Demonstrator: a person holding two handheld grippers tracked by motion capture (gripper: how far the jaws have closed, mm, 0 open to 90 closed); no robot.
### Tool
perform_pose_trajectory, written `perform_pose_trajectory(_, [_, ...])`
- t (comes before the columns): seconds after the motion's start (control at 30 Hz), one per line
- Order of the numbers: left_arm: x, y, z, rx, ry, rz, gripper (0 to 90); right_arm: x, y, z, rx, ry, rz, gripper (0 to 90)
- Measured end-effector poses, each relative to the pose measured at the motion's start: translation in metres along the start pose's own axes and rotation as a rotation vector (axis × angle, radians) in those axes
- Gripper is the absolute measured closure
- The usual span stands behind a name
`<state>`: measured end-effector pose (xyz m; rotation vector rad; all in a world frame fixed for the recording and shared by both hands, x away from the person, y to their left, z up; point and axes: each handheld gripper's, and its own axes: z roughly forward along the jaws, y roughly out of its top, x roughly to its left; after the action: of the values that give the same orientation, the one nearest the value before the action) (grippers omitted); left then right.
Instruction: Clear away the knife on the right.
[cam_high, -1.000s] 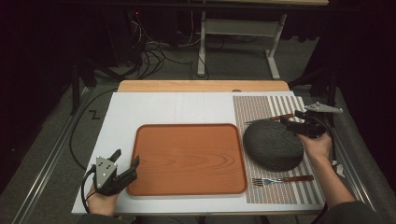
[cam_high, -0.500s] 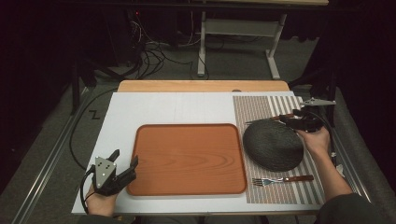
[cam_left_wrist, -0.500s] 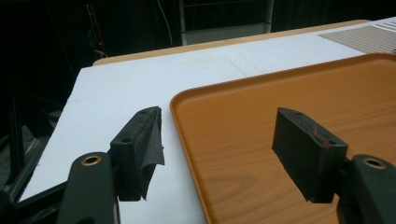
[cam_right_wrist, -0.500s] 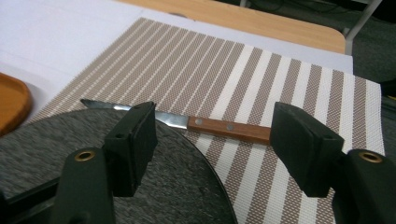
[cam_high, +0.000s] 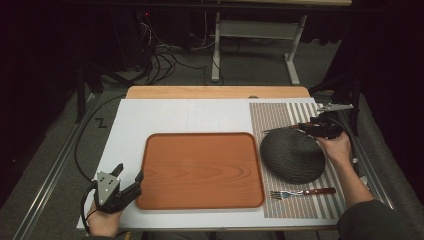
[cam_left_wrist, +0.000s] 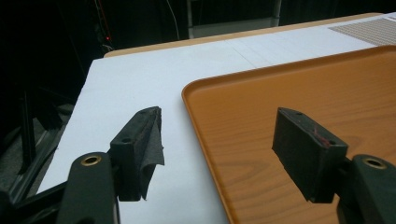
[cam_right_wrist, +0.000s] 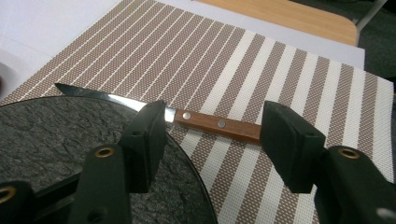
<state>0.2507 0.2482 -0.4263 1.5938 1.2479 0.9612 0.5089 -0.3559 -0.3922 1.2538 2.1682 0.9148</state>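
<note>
- Wood-handled knife (cam_right_wrist: 187, 113) is seen on the striped mat (cam_right_wrist: 280, 70), just behind the dark plate (cam_right_wrist: 56, 140); its blade tip lies at the plate rim, and the handle points toward the right edge of the mat.
- In the right gripper view, the handle with two rivets is framed between the two black jaws, but it is not touched by the pads.
- The right gripper (cam_right_wrist: 212, 140) is held low over the far right rim of the plate. Its jaws have just been closing, yet they are apart, and nothing is pressed between them.
- In the high view, the right gripper (cam_high: 320, 129) is seen at the far right corner of the plate (cam_high: 292, 156), with the hand (cam_high: 336, 149) behind it.
- A fork (cam_high: 300, 192) with a wooden handle is laid on the mat, near the front of the plate and apart from it.
- An orange wooden tray (cam_high: 200, 170) is placed in the middle of the white counter (cam_high: 165, 115), just beside the mat.
- The left gripper (cam_high: 120, 189) is held at the front left corner of the tray. Its jaws are wide apart and nothing is between them.
- In the left gripper view, one pad (cam_left_wrist: 142, 144) is over the counter and the other is over the tray (cam_left_wrist: 289, 84); whether the tray is touched cannot be told.
</note>
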Motion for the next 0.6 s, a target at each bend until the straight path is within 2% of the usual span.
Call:
perform_pose_trajectory(0.1, [0.0, -0.001, -0.003, 0.002, 0.003, 0.002, 32.9, -0.002, 0.004, 0.007, 0.032, 0.0, -0.012, 44.4])
perform_pose_trajectory(0.2, [0.001, -0.002, -0.005, 0.003, 0.01, -0.003, 32.9, -0.004, 0.005, 0.01, 0.028, -0.001, -0.013, 45.0])
perform_pose_trajectory(0.27, [0.002, -0.003, -0.006, 0.002, 0.015, -0.006, 32.9, -0.005, 0.005, 0.015, 0.047, 0.002, -0.006, 44.9])
perform_pose_trajectory(0.3, [0.003, -0.003, -0.007, 0.003, 0.019, -0.007, 32.9, -0.008, 0.007, 0.021, 0.076, -0.004, -0.008, 44.5])
perform_pose_trajectory(0.43, [0.003, -0.004, -0.008, 0.004, 0.023, -0.009, 32.9, -0.013, 0.01, 0.024, 0.08, 0.001, 0.017, 44.0])
perform_pose_trajectory(0.6, [0.003, -0.004, -0.01, 0.005, 0.027, -0.01, 32.9, -0.014, 0.015, 0.028, 0.094, 0.014, 0.01, 44.0])
